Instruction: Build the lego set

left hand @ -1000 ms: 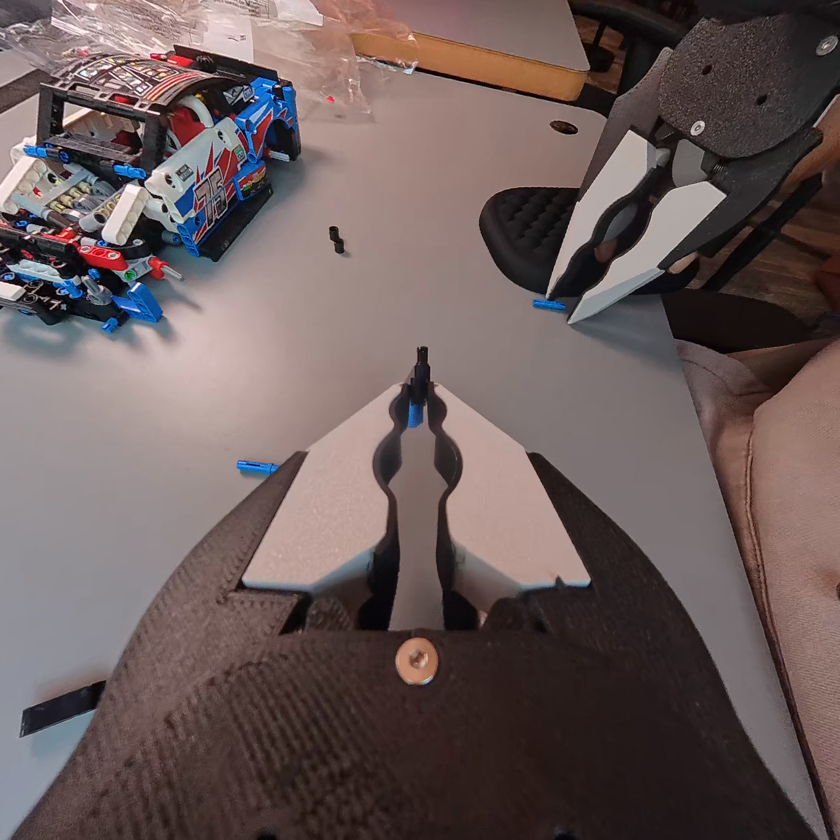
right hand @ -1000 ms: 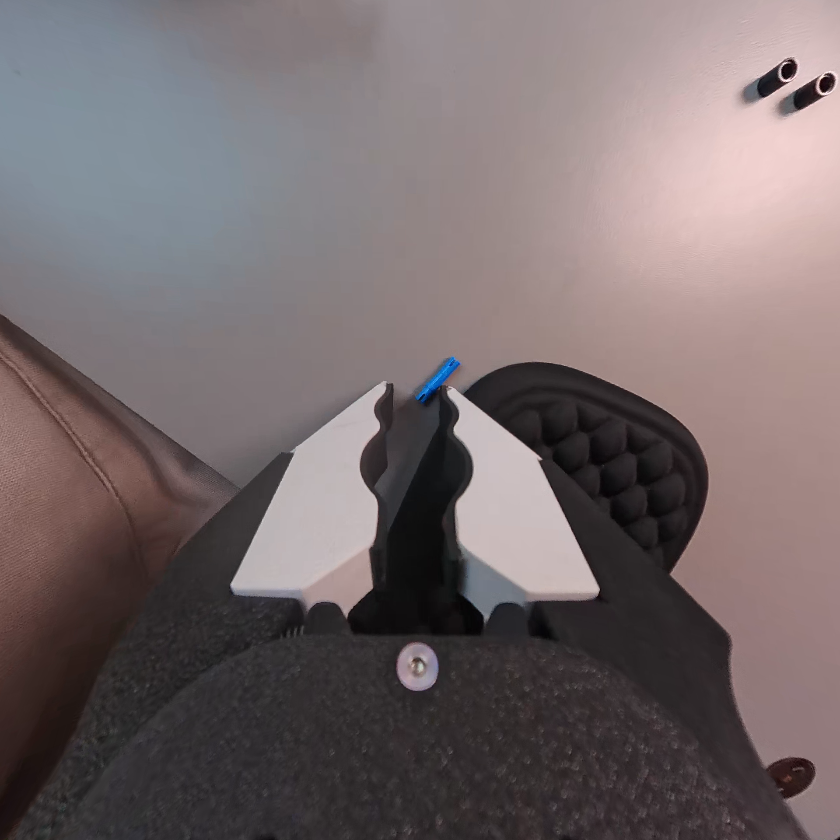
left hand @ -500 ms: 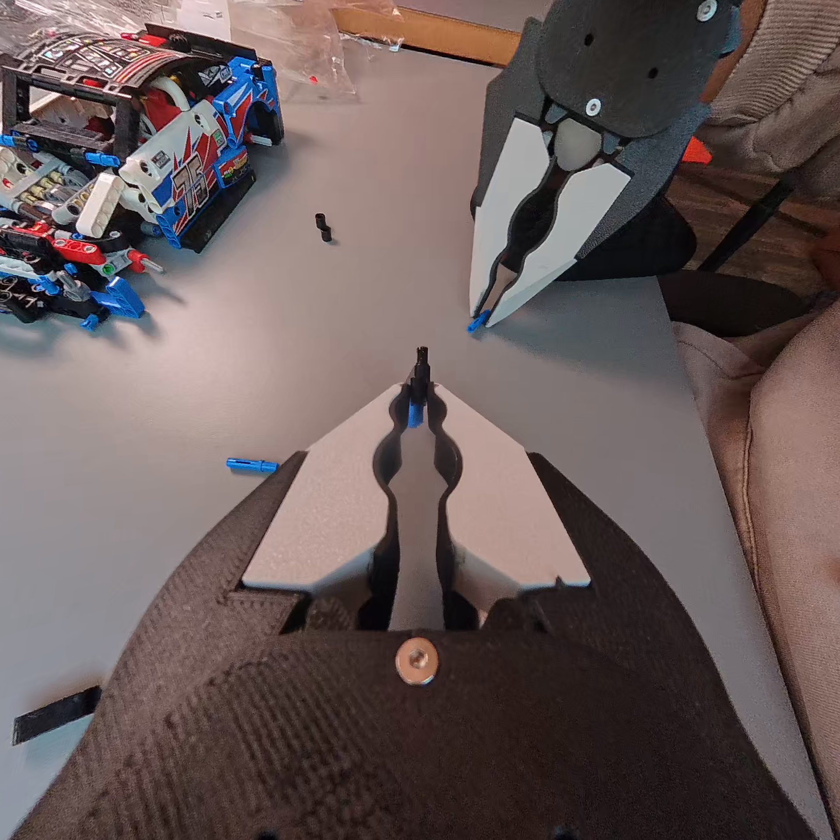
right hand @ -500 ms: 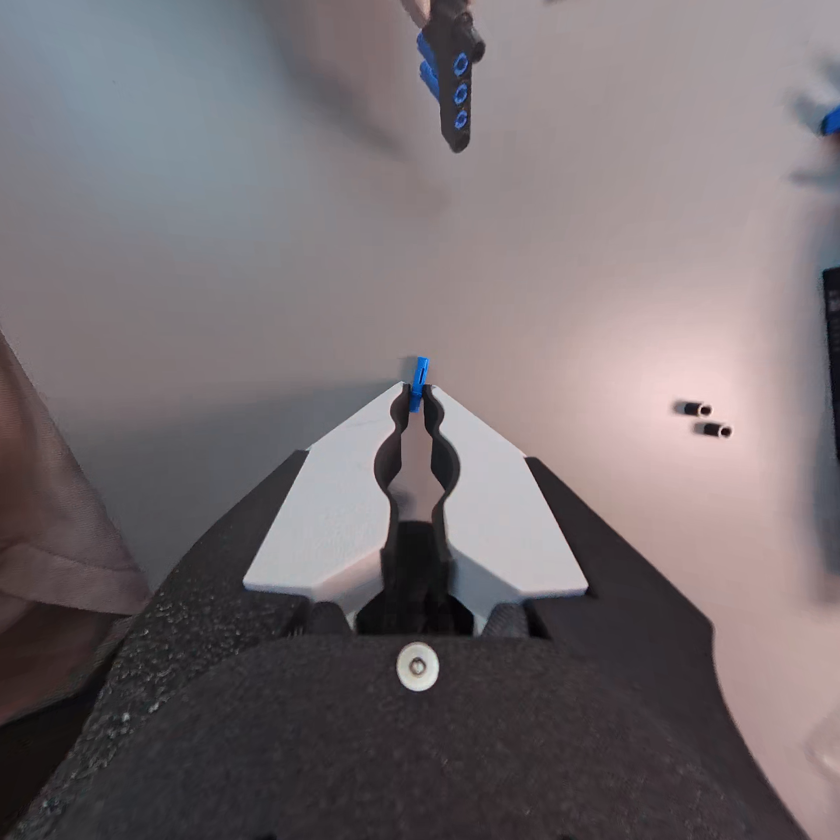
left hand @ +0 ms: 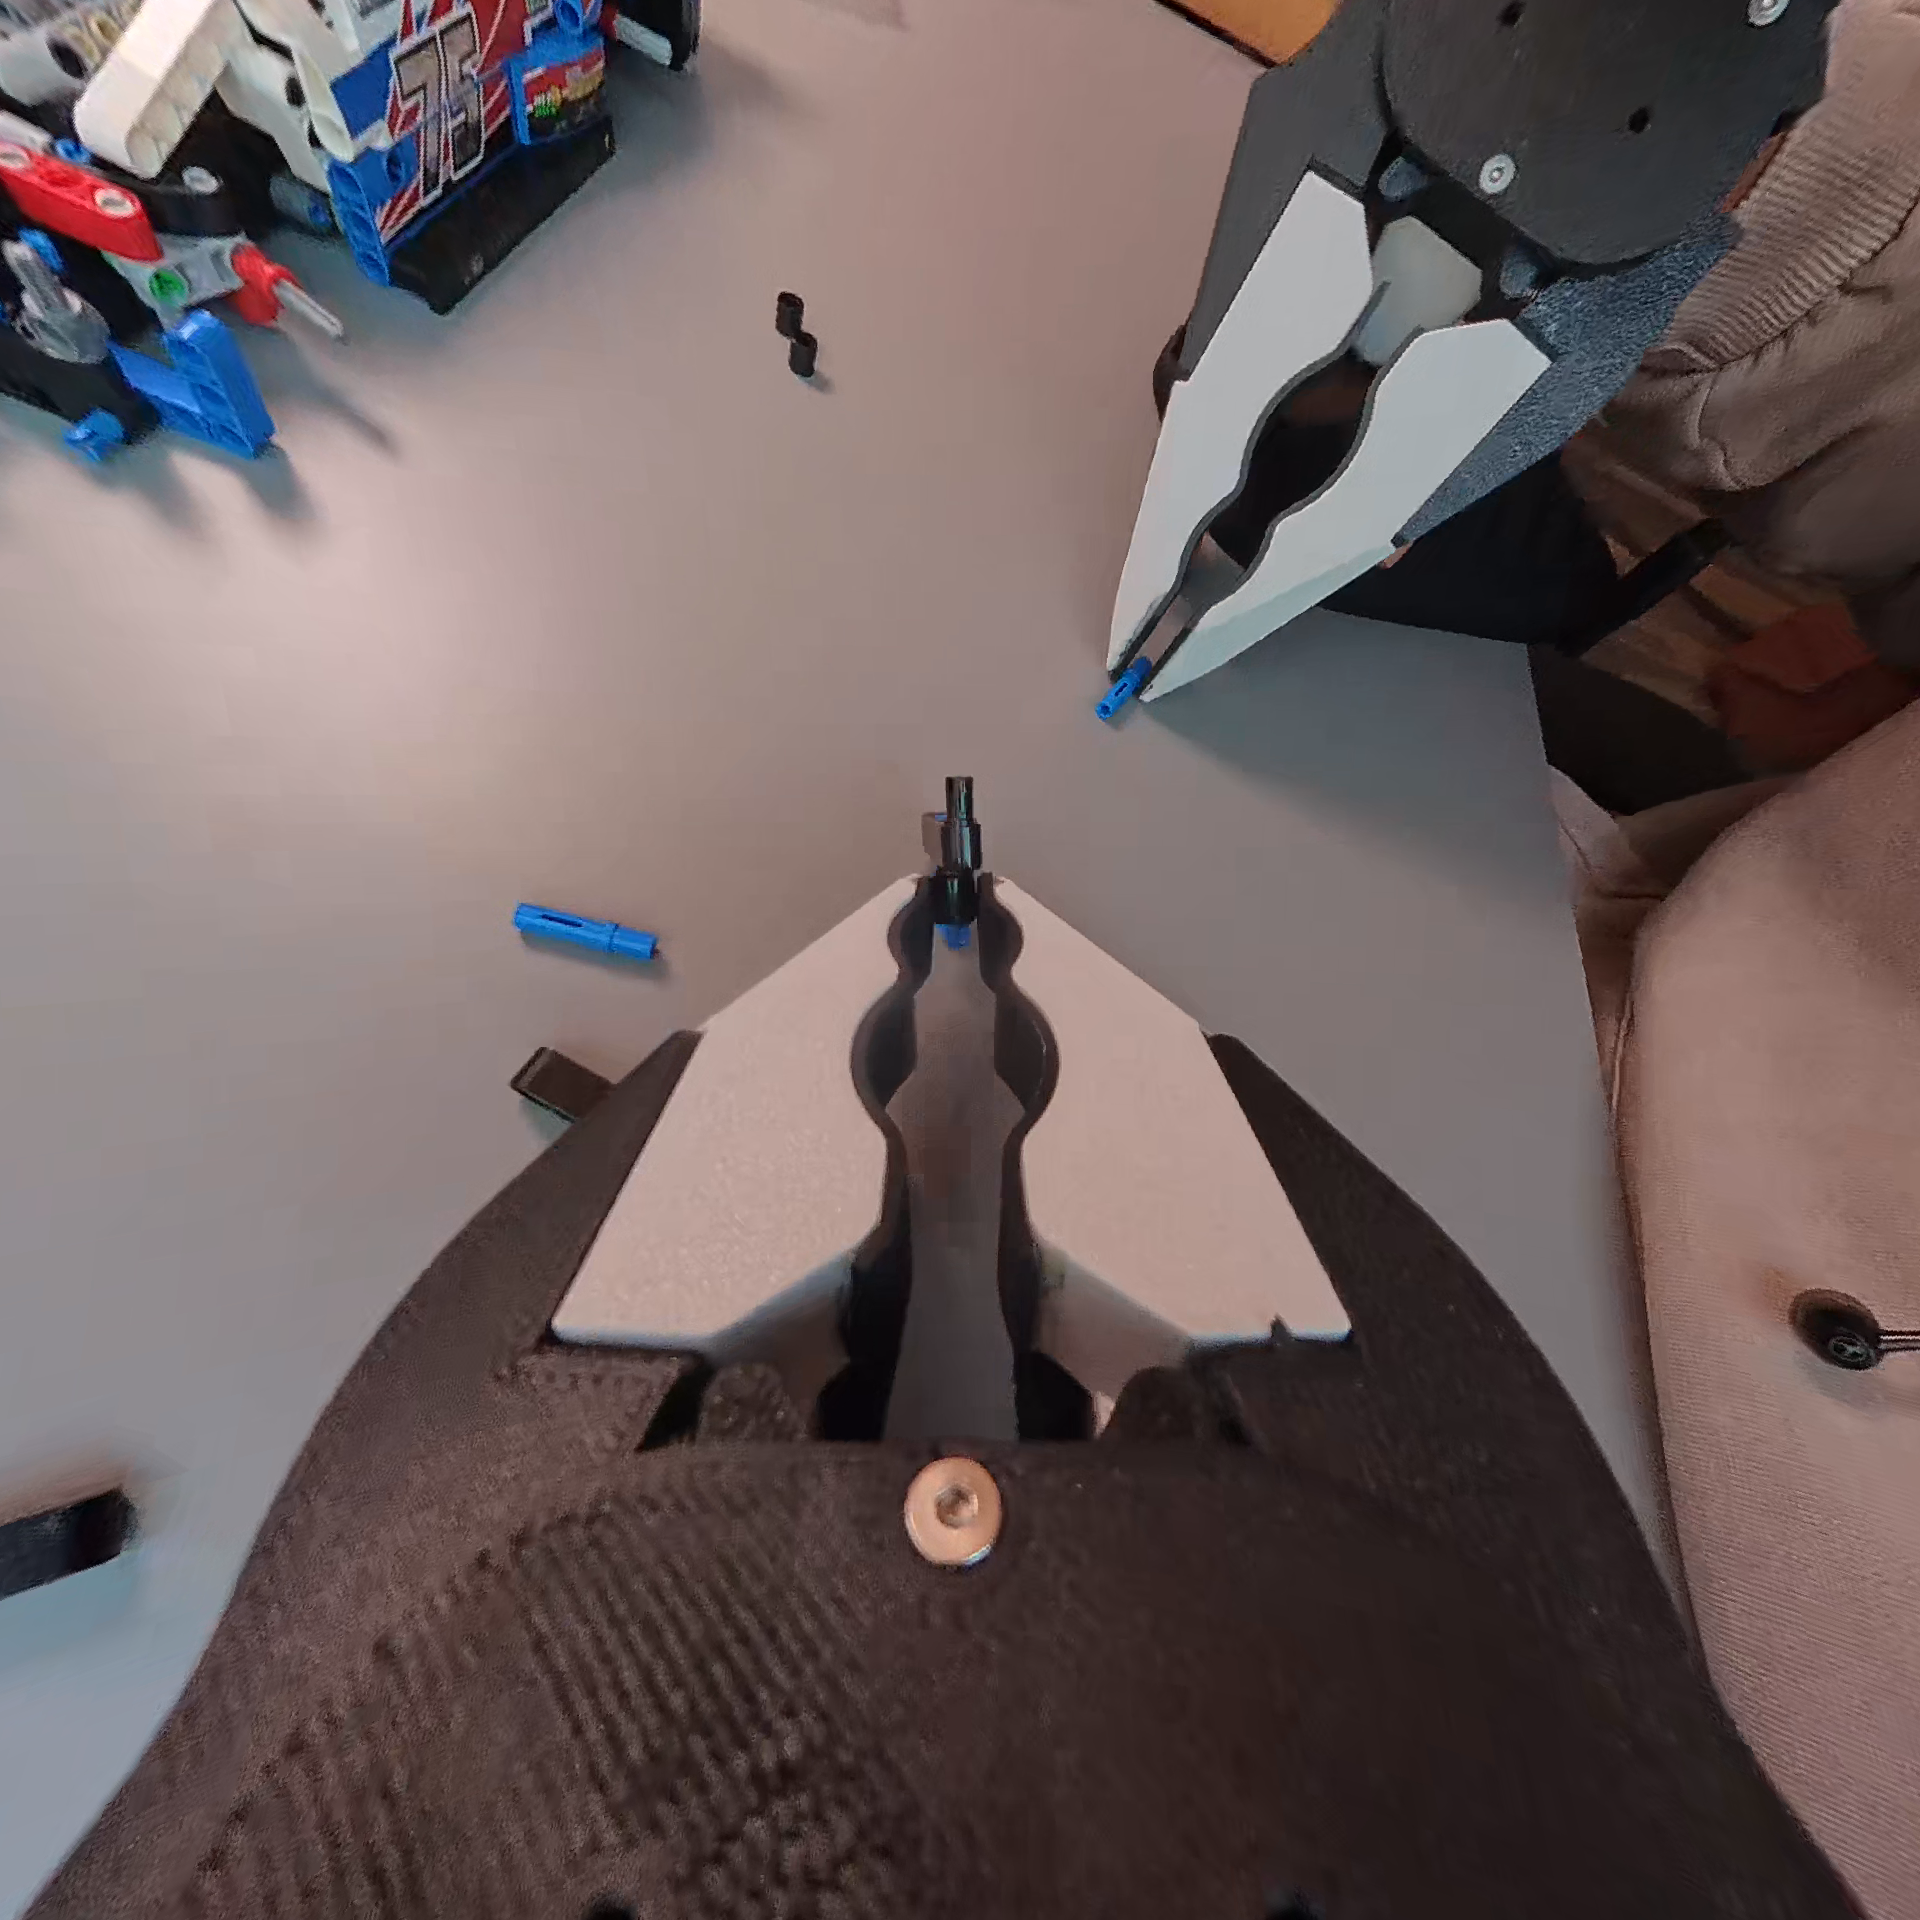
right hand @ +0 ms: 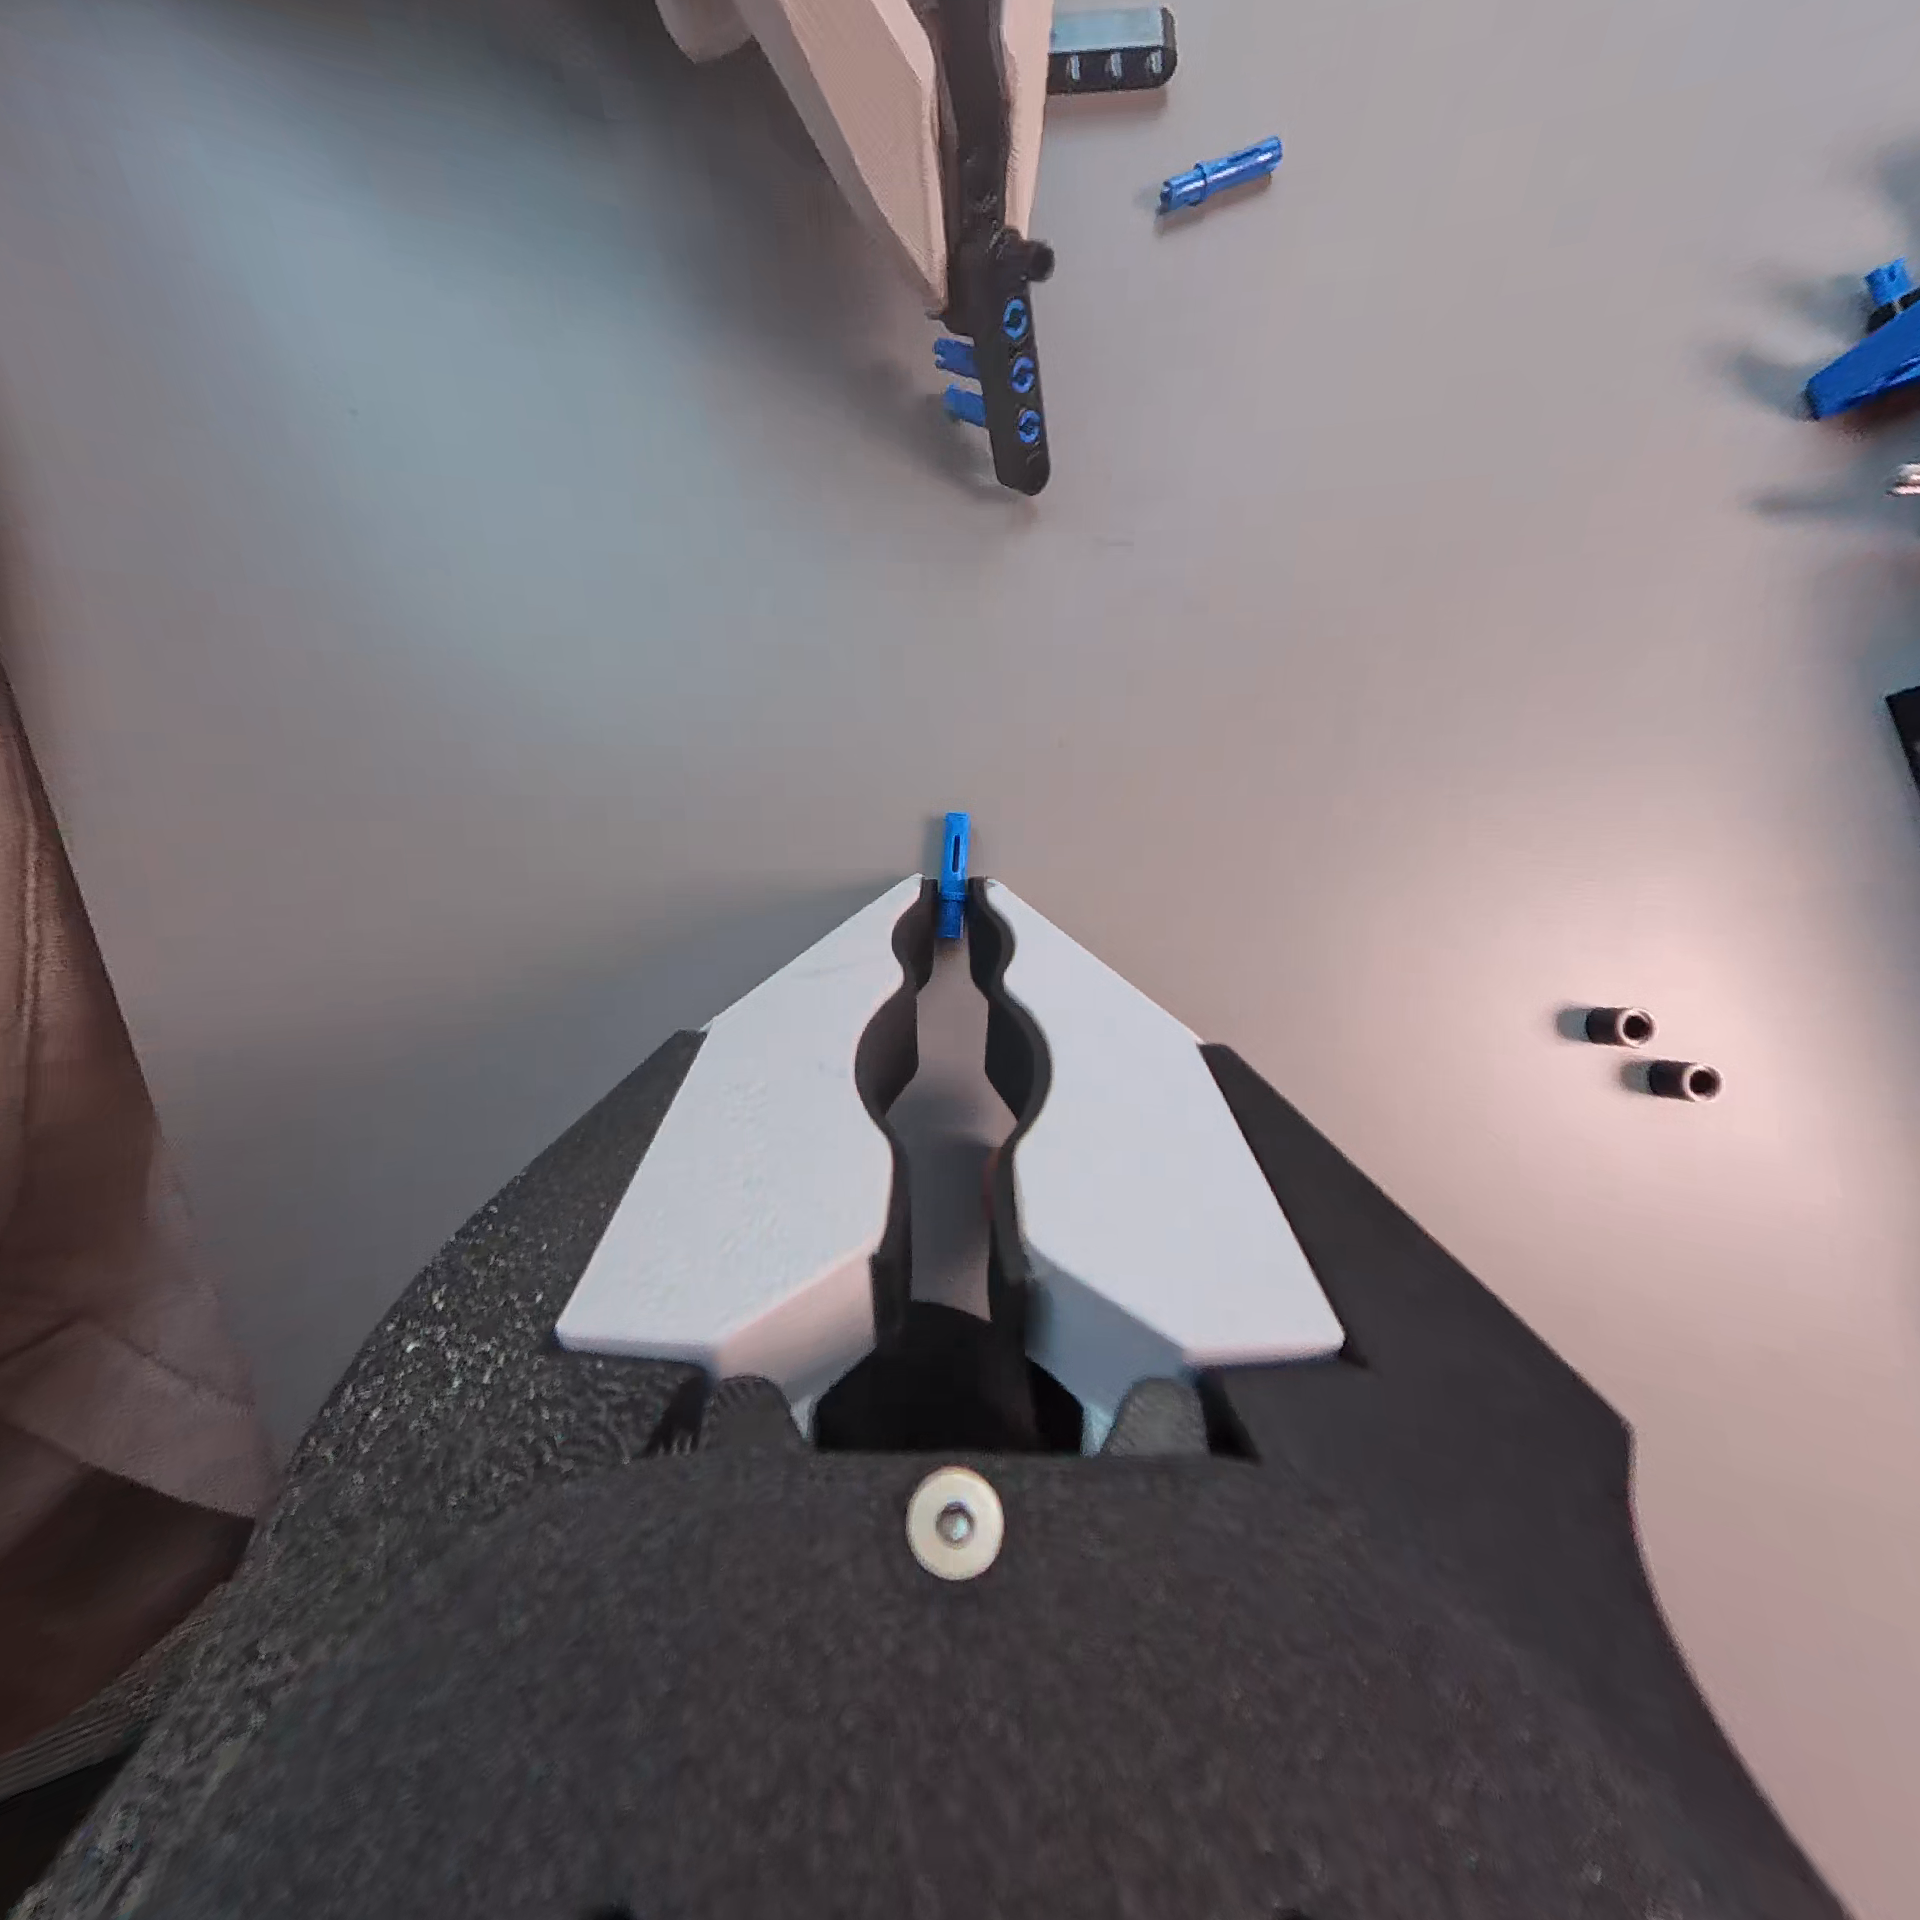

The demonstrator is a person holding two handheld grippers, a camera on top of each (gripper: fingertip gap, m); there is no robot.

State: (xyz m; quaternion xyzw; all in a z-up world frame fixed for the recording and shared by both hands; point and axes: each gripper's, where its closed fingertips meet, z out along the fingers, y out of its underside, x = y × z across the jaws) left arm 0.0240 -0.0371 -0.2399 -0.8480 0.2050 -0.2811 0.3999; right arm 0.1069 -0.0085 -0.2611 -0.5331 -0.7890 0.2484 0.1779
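Observation:
My left gripper (left hand: 954, 883) is shut on a black lego beam (left hand: 958, 831) with blue pins in it, held above the grey table (left hand: 623, 623). The beam also shows in the right wrist view (right hand: 1016, 384), hanging from the left gripper's fingers (right hand: 894, 135). My right gripper (right hand: 952, 881) is shut on a small blue pin (right hand: 953, 871); in the left wrist view it (left hand: 1127, 681) comes from the upper right with the pin (left hand: 1120, 694) at its tips, a short way from the beam. The partly built blue, white and red lego car (left hand: 312, 125) sits at the upper left.
A loose blue pin (left hand: 584, 930) lies left of my left gripper, also in the right wrist view (right hand: 1218, 179). Two small black connectors (left hand: 796, 332) lie mid-table, also in the right wrist view (right hand: 1652, 1055). A black piece (left hand: 556, 1081) lies by my left finger. A person's tan sleeve (left hand: 1766, 1143) is at right. My hands' fingertips stand some 10 cm from each other. The black piece (left hand: 556, 1081) lies around 7 cm away from my left fingertips.
The right gripper picked the blue pin off the table edge and carried it inward toward the left gripper's beam. The left gripper moved forward, closer to the car.

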